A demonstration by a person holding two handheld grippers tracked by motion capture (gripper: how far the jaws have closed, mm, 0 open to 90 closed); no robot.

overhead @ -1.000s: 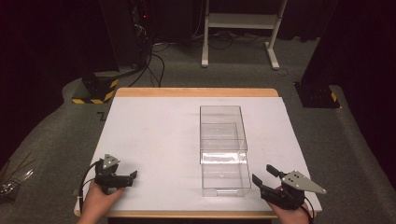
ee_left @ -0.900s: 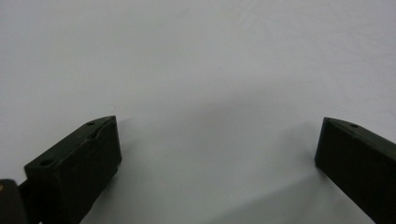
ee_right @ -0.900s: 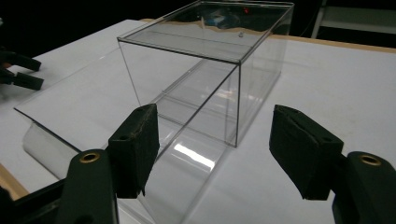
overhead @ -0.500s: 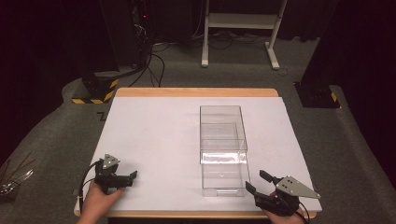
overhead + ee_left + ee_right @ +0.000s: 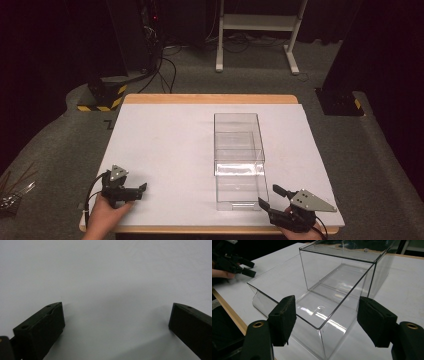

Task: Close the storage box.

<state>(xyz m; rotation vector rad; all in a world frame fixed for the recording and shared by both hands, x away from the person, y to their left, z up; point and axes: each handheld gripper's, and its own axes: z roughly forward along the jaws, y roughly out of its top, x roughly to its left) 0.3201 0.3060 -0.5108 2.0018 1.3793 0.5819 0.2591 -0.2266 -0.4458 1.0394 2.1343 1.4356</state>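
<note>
A clear plastic case [image 5: 238, 135] lies along the middle of the white table [image 5: 165, 145]. Its clear drawer [image 5: 240, 192] is pulled out toward the front edge. My right gripper [image 5: 271, 197] sits open at the drawer's front right corner, near the table's edge. In the right gripper view the drawer [image 5: 319, 312] has its near corner between the spread jaws of my right gripper [image 5: 325, 307], touching neither, with the case [image 5: 342, 265] behind it. My left gripper [image 5: 136, 190] rests low at the front left. In its own view my left gripper [image 5: 117, 310] is wide open over bare table.
The table's wooden front edge [image 5: 200, 231] runs just below both hands. Beyond the far edge are a white stand [image 5: 255, 30], cables on the grey floor and a yellow-black striped base [image 5: 102, 97]. The person's left hand and its gripper [image 5: 234, 263] appear far off in the right gripper view.
My right gripper has moved left and back toward the front edge, closing in on the drawer's front right corner. The left gripper has stayed put.
</note>
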